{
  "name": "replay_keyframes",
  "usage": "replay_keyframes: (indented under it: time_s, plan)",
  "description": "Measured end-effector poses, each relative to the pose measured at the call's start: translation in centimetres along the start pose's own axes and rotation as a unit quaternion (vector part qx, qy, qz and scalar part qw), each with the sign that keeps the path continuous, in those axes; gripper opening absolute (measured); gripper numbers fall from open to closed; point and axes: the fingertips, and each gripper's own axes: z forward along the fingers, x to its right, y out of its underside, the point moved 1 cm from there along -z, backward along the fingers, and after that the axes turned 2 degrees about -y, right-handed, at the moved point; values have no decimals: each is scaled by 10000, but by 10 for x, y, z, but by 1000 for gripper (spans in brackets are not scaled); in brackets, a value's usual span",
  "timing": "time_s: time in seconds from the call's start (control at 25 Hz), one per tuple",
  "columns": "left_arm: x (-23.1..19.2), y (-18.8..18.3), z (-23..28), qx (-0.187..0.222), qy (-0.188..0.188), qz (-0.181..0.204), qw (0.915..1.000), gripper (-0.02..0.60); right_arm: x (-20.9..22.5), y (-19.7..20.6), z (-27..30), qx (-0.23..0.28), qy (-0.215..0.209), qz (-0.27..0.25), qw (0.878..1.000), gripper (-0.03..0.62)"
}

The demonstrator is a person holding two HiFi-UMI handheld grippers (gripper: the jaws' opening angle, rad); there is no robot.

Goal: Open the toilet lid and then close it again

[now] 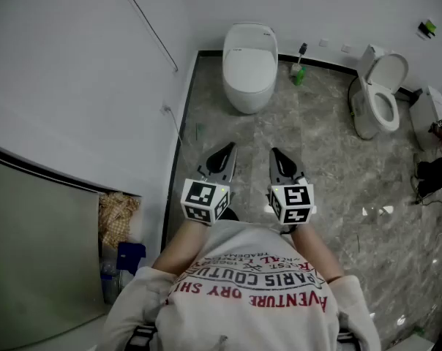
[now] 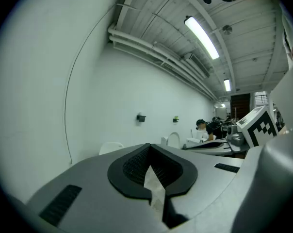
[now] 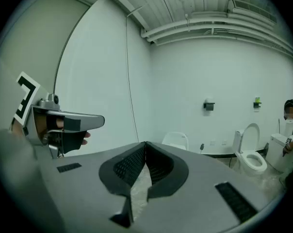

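A white toilet (image 1: 249,64) with its lid down stands against the far wall, straight ahead of me; it shows small in the right gripper view (image 3: 176,140) and in the left gripper view (image 2: 110,147). My left gripper (image 1: 225,152) and right gripper (image 1: 277,155) hang side by side in front of my chest, well short of the toilet. Both are shut with nothing between the jaws. Each points roughly toward the toilet, a little downward.
A second toilet (image 1: 378,97) with its lid raised stands at the right, next to a white unit (image 1: 430,115). A toilet brush (image 1: 299,68) sits by the far wall. A person (image 3: 290,115) is at the far right. A wall (image 1: 75,86) runs along my left, with clutter (image 1: 118,218) at its foot.
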Motion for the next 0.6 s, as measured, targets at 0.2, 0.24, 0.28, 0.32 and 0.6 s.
replay_keyframes:
  time_s: [0.2,0.24,0.28,0.32,0.6]
  plan:
    - [2,0,4,-18,-15,13,10000,6,2,0,1,8,-75,12,10000,14]
    - [1,0,4,-25,-18,10,10000,7,2,0,2,3,-77,10,10000,14]
    - [-1,1,4,-30,-25,8,10000,6,1,0,3,-3,-84,4,10000,14]
    - [-3,2,4,-37,-34,8,10000,6,0,1,4,-8,-91,-5,10000,14]
    - [-2,4,11,-100,-67,4,9999,7,5,5,5,-69,-109,19,9999,14]
